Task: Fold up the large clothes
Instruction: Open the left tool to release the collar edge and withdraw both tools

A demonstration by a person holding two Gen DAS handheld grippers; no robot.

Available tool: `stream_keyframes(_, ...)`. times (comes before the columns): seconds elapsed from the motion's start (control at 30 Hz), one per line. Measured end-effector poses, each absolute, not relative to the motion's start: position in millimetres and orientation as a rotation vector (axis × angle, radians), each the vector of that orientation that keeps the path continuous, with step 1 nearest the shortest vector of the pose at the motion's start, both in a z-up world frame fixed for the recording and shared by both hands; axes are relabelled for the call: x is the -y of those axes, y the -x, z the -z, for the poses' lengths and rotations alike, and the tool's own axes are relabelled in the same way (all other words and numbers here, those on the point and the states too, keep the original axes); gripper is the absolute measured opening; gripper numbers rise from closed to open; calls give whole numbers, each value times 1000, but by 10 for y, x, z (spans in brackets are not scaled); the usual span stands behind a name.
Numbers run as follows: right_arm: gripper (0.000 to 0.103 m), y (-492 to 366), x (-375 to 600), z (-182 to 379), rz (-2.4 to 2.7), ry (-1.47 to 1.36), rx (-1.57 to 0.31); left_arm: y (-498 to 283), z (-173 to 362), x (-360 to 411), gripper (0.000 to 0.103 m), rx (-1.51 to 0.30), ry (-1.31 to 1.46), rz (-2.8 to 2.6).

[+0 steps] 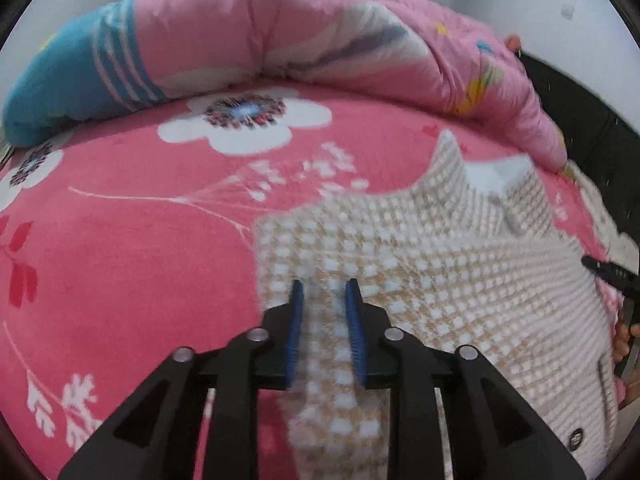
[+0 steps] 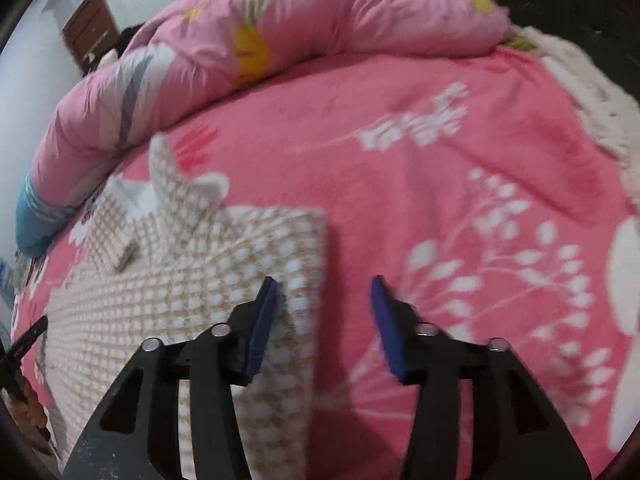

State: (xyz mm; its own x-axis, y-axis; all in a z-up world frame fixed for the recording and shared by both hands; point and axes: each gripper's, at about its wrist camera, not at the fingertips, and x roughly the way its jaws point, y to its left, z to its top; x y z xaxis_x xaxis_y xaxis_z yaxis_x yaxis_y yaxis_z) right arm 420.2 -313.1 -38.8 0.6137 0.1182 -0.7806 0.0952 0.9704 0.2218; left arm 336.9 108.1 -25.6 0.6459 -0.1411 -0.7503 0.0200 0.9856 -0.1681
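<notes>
A beige-and-white checked shirt [image 1: 440, 260] lies partly folded on the pink flowered bedsheet [image 1: 140, 240], its white-lined collar [image 1: 496, 176] pointing away from me. My left gripper [image 1: 325, 292] hovers low over the shirt's left part. Its blue pads stand a little apart, with a strip of the cloth showing in the gap and not pinched. In the right wrist view the shirt [image 2: 180, 280] fills the lower left. My right gripper [image 2: 324, 284] is open wide astride the shirt's straight right edge, one pad over the cloth and the other over the sheet [image 2: 440, 200].
A rolled pink quilt [image 1: 240, 32] with a blue end runs along the far side of the bed [image 2: 320, 20]. A white knitted blanket [image 2: 592, 92] lies at the bed's far right. A brown door [image 2: 88, 28] is behind on the left.
</notes>
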Motion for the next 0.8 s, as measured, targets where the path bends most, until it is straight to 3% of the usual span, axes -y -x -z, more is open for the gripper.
stream_keyframes(0.17, 54, -3717, 2717, -1, -215, -139, -839, -3086, -110, -1034, 23, -772, 134, 184)
stream_keyframes(0.27, 60, -3593, 2312, 213, -329, -16, -907, -3068, 11, -741, 27, -855, 74, 250)
stream_keyframes(0.37, 63, -3741, 2201, 728, -275, 43, -1040, -3200, 502, -576, 34, -999, 14, 193)
stream_keyframes(0.6, 63, -3427, 2113, 256, -266, 64, -1008, -2881, 152, -654, 35, -918, 64, 207)
stream_keyframes(0.67, 65, -3355, 2060, 387, -220, 122, -1037, -2827, 164, -617, 46, -935, 42, 211)
stream_keyframes(0.8, 68, -3349, 2115, 594, -164, 56, -1086, -2789, 384, -491, 47, -991, -48, 149)
